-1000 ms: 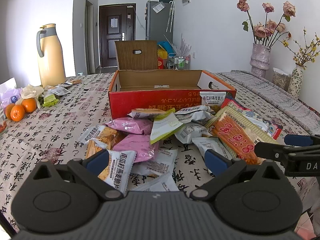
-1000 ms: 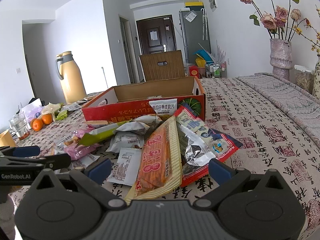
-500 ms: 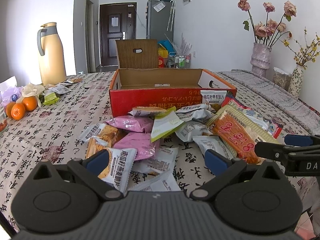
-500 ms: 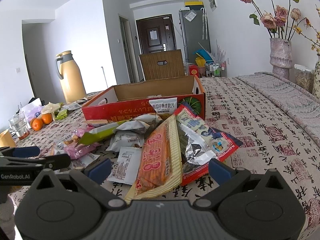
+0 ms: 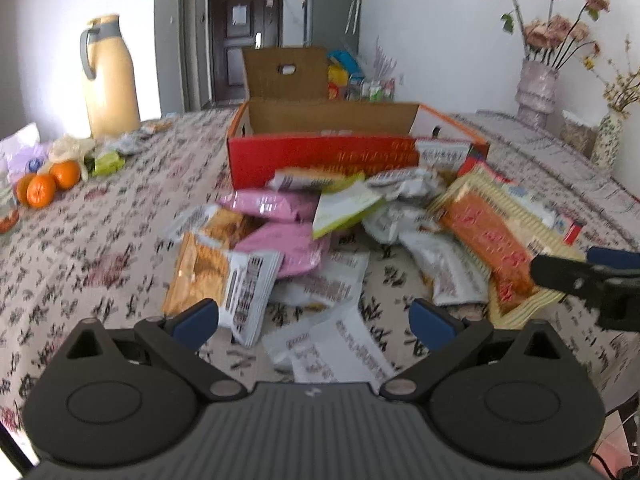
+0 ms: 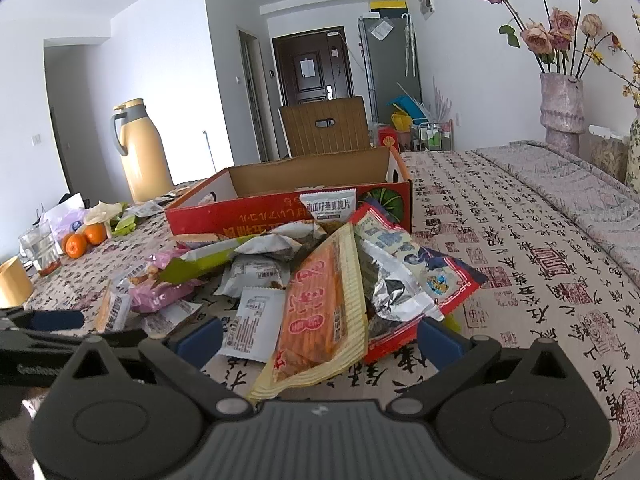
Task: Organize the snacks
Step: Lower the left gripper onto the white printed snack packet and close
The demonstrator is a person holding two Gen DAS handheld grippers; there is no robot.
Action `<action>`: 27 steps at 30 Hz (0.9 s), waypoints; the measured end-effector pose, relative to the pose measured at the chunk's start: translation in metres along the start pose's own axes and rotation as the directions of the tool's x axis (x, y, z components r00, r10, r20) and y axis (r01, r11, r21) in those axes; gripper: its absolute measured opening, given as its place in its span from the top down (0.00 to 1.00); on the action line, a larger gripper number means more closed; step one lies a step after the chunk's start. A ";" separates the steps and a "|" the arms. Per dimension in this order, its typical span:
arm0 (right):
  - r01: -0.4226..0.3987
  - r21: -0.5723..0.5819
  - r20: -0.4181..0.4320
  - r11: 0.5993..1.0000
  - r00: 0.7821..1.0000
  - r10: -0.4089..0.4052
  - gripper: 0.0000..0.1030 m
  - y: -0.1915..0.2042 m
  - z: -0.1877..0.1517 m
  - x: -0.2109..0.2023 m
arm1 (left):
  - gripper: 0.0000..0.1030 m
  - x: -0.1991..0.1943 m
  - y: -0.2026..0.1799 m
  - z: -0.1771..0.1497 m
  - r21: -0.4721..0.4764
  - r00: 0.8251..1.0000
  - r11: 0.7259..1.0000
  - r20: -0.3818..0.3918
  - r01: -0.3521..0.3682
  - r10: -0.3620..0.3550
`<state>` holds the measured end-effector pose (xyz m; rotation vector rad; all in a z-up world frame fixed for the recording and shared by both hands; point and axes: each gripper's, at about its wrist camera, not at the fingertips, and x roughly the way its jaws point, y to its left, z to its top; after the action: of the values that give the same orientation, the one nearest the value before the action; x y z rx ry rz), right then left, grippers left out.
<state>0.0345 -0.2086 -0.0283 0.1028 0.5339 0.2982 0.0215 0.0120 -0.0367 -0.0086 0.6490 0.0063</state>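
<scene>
Several snack packets lie heaped on the patterned tablecloth in front of an open red cardboard box (image 5: 320, 156) (image 6: 256, 212). Among them are pink packets (image 5: 272, 206), a green-and-white packet (image 5: 344, 208), white packets (image 5: 344, 344) and a long orange packet (image 5: 492, 240) (image 6: 316, 316). My left gripper (image 5: 316, 322) is open, held over the near white packets with nothing between its fingers. My right gripper (image 6: 318, 340) is open as well, its fingers standing either side of the near end of the orange packet without touching it. The box looks empty inside.
A yellow thermos jug (image 5: 108, 80) and oranges (image 5: 48, 184) stand at the left. A glass (image 6: 40, 250) and a yellow cup (image 6: 12, 288) sit at the left edge. Vases of dried flowers (image 5: 536, 92) stand at the right.
The left gripper has moved forward and tilted down toward the pile; its view is blurred by motion. The right gripper has edged slightly closer to the orange packet.
</scene>
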 end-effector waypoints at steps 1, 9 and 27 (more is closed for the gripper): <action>-0.001 0.001 -0.001 1.000 1.000 0.001 0.00 0.000 -0.001 0.000 | 0.00 0.003 0.001 -0.002 -0.006 1.000 1.000 -0.018 -0.008 0.008; -0.001 0.004 -0.014 1.000 1.000 0.001 0.00 0.000 -0.004 0.001 | 0.00 0.016 0.005 -0.010 -0.040 0.994 0.998 -0.102 -0.043 0.039; -0.013 0.007 -0.025 1.000 1.000 0.013 0.00 0.002 -0.011 -0.005 | 0.51 0.000 -0.005 -0.016 -0.032 0.995 0.998 -0.091 -0.052 0.049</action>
<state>0.0239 -0.2076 -0.0353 0.1096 0.5594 0.3109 0.0121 0.0073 -0.0497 -0.0253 0.7397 0.0662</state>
